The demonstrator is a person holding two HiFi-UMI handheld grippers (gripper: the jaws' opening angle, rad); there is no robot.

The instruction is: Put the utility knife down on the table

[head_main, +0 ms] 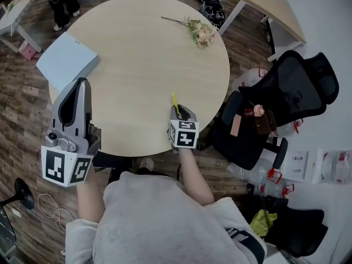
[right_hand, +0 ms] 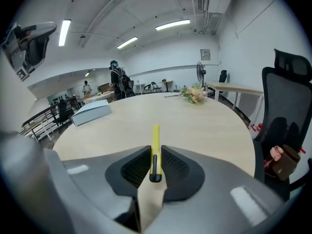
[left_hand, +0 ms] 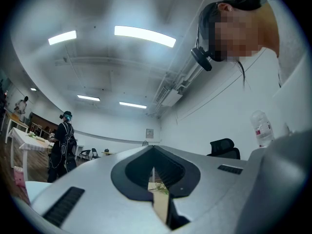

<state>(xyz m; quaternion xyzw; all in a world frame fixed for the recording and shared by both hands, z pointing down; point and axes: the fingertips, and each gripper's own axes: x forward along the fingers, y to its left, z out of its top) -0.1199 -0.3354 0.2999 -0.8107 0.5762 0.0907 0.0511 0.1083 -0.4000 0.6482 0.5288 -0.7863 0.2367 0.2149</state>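
The yellow utility knife [head_main: 174,99] sticks forward out of my right gripper [head_main: 177,110], which is shut on its black rear end over the near edge of the round wooden table [head_main: 137,54]. In the right gripper view the utility knife [right_hand: 155,144] lies straight between the ribbed pads of my right gripper [right_hand: 155,156], tip toward the table's middle. I cannot tell whether it touches the tabletop. My left gripper [head_main: 81,84] is raised off the table's left edge, pointing up, shut with nothing in it. My left gripper [left_hand: 153,172] faces the ceiling.
A light-blue flat box [head_main: 69,59] lies at the table's left rim. A small flower bunch [head_main: 199,32] rests at the far right. A black office chair [head_main: 286,98] with bags stands close to the right. Another desk [head_main: 269,4] is behind it.
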